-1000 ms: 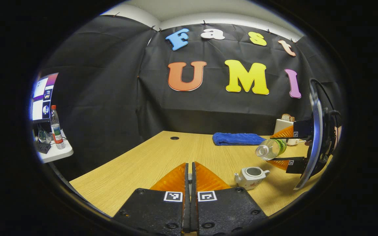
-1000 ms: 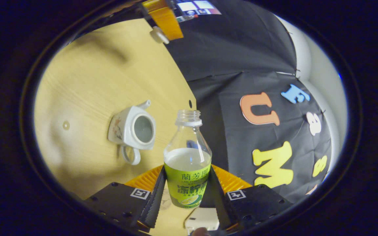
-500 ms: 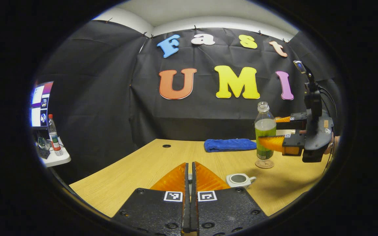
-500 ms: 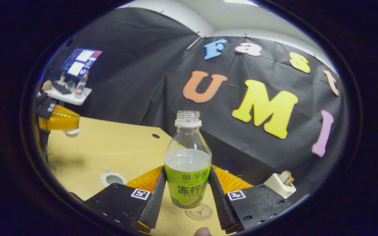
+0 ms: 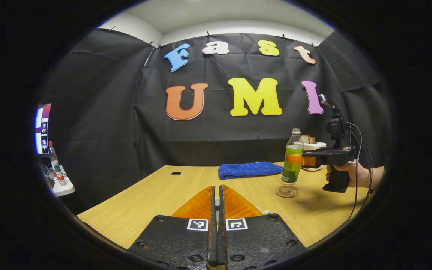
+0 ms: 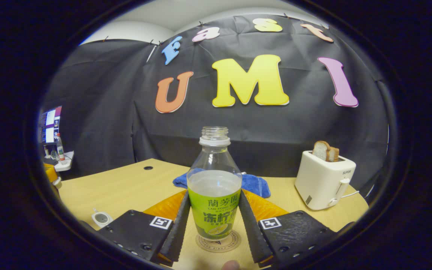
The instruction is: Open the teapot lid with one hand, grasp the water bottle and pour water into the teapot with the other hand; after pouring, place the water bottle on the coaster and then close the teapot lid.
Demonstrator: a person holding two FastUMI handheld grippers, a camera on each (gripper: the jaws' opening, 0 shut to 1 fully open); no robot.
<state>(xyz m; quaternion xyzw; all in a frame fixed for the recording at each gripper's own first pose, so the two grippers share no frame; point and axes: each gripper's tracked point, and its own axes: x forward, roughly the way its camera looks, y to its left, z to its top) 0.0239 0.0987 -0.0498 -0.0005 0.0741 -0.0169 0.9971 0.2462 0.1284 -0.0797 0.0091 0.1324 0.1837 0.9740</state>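
Right gripper [image 6: 214,228] clamped on bottle [image 6: 214,195], upright just over coaster [image 6: 218,242]; left gripper [image 5: 218,210] pressed together, lid [image 6: 57,182] apparently in it. Teapot [image 6: 101,217] open, off left. Risk: releasing before the base seats flat, bottle tips, uncapped water spills.

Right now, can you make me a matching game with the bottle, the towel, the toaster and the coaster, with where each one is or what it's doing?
Things:
1. clear plastic water bottle with a green label
2. blue cloth towel
3. white boxy toaster
4. round brown coaster

Places or states:
A. holds slices of bread
B. right below the bottle
C. gripped by the right gripper
D. soft heap behind the bottle

Pairs: 1-C, 2-D, 3-A, 4-B
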